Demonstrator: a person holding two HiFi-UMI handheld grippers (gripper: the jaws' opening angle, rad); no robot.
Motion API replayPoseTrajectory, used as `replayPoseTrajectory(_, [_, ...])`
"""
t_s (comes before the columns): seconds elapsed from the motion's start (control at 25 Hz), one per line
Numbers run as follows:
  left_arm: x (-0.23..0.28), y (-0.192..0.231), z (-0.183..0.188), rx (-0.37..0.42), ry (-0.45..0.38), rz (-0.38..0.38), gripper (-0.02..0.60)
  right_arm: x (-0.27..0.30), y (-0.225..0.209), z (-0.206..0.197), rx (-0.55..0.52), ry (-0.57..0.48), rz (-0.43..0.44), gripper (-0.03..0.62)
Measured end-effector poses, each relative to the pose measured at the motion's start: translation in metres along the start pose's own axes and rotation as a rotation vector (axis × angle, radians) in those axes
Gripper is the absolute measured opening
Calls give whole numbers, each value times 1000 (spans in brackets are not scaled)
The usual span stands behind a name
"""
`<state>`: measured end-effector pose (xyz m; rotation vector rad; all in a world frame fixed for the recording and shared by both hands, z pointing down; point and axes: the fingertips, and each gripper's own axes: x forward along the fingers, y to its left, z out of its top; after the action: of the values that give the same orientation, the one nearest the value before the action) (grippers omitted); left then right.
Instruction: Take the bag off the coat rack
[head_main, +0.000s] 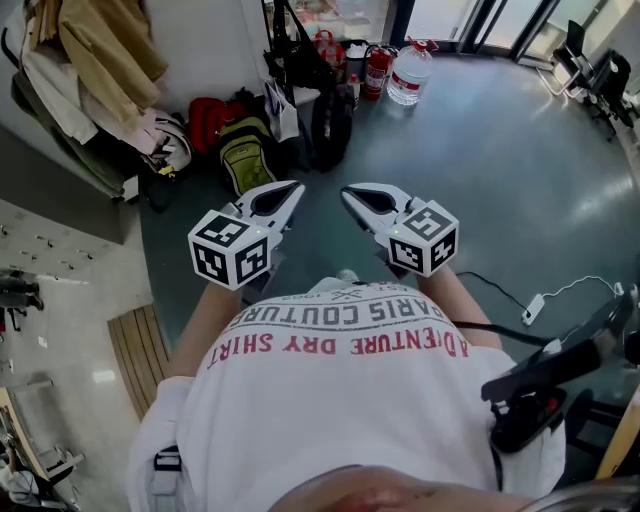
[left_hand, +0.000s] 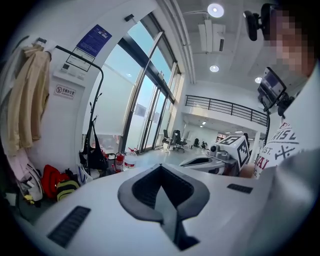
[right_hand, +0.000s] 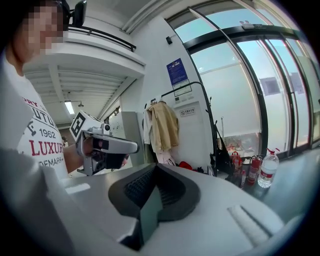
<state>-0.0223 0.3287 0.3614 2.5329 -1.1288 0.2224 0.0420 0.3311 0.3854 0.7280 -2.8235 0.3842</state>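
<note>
A black bag (head_main: 296, 55) hangs by its straps from a thin black coat rack (left_hand: 95, 112) by the wall, far ahead of me; the bag (left_hand: 93, 156) also shows in the left gripper view, and as a small shape (right_hand: 220, 161) in the right gripper view. Both grippers are held side by side in front of my chest, well short of the rack. My left gripper (head_main: 287, 194) is shut and empty, its tip (left_hand: 162, 170) pointing toward the rack. The right gripper (head_main: 352, 196) is shut too, with nothing between its jaws (right_hand: 156, 172).
Beige coats (head_main: 95, 55) hang on the wall at left. On the floor under the rack lie a red bag (head_main: 208, 118), a green backpack (head_main: 243, 152) and a black bag (head_main: 331, 125). Two fire extinguishers (head_main: 376, 70) and a water bottle (head_main: 408, 75) stand beside the glass doors.
</note>
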Motion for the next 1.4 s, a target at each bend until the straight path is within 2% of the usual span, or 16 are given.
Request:
replayPoseTrajectory(0.6, [23, 1, -3, -45, 12, -59, 2, -13, -20, -12, 37, 25, -69, 3])
replayPoseTrajectory(0.96, [37, 2, 7, -27, 1, -83, 2, -24, -40, -4, 39, 3, -128, 3])
replayPoseTrajectory(1.2, [37, 16, 15, -26, -9, -65, 2, -14, -44, 3, 30, 2, -117, 3])
replayPoseTrajectory(1.4, [51, 44, 25, -24, -10, -35, 2, 14, -68, 14, 22, -11, -78, 3])
